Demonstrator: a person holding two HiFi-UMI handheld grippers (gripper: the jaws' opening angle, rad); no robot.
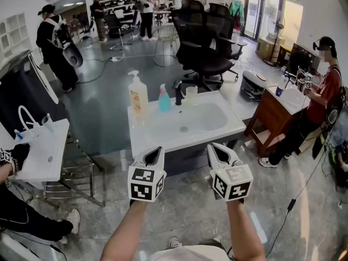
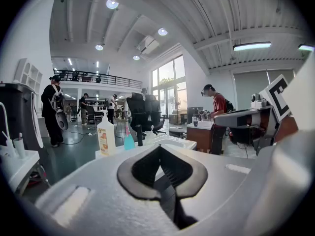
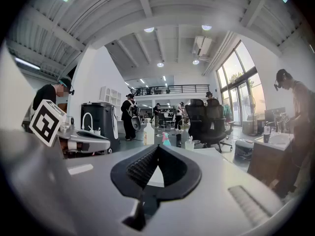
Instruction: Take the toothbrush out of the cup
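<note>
The left gripper (image 1: 156, 152) and right gripper (image 1: 214, 150) are showing white shells, black linings and black-and-white marker cubes (image 1: 145, 184); the person is wearing a pale top (image 1: 182, 253).

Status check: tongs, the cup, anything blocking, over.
Left tongs and right tongs both shut, empty, held short of the sink. Cup at the sink's back rim by the faucet, untouched; toothbrush too small to confirm. Path to it open.

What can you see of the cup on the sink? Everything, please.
The cup is small, pale and looks like translucent plastic, plain, with no handle visible. It stands upright on the back ledge of the white sink, just right of the dark faucet and apart from it. Only the ledge touches it. Its contents are too small to make out.
</note>
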